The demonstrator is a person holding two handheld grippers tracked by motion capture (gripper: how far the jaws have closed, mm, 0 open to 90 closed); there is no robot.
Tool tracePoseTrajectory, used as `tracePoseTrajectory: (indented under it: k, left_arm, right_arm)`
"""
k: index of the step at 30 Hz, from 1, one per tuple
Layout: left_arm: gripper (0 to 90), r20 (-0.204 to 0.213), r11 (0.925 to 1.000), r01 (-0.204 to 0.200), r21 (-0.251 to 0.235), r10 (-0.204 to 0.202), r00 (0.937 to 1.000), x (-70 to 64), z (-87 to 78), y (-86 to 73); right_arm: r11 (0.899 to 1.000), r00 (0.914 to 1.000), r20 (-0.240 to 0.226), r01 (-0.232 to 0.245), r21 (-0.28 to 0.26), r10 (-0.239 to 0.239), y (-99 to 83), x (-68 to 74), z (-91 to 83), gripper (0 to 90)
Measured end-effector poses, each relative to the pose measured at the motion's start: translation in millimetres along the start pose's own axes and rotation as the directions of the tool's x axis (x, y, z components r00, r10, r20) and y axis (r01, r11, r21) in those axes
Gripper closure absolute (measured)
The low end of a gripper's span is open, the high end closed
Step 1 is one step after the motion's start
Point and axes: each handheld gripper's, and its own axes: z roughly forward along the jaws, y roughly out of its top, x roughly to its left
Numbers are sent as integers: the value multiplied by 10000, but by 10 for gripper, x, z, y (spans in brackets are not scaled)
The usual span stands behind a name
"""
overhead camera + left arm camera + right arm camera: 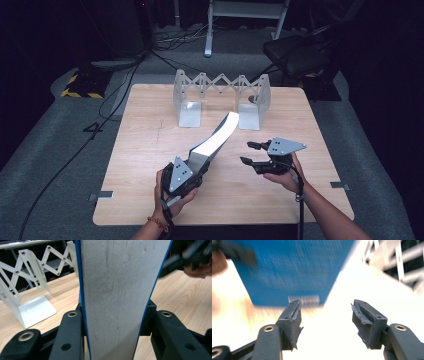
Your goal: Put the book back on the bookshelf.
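Blue-covered book held up over the table, expandable book rack standing empty behind.

High view: the book [216,137] is clamped at its near end by the left gripper [192,172] and tilted up toward the metal accordion book rack [221,97], whose bays hold nothing; the right gripper [251,152] is held beside it, jaws spread and empty, above the light wooden table [145,150]; grey carpet and cables are seen around. Left gripper view: the page edge [117,290] is squeezed between both jaws. Right gripper view: blurred; the blue cover [292,270] is seen beyond parted jaws.
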Motion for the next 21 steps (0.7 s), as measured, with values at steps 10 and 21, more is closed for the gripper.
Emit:
tracePoseTrajectory:
  k: [10, 21]
  left_arm:
    - [591, 106, 9990, 427, -119, -426, 9990, 122, -6, -26]
    - [565, 230, 9983, 574, -112, -572, 9981, 238, 78, 59]
  right_arm:
    - [9803, 9987, 378, -409, 1933, 342, -564, -169, -136, 368]
    - [9802, 9964, 412, -808, 1810, 745, -698, -294, -207, 358]
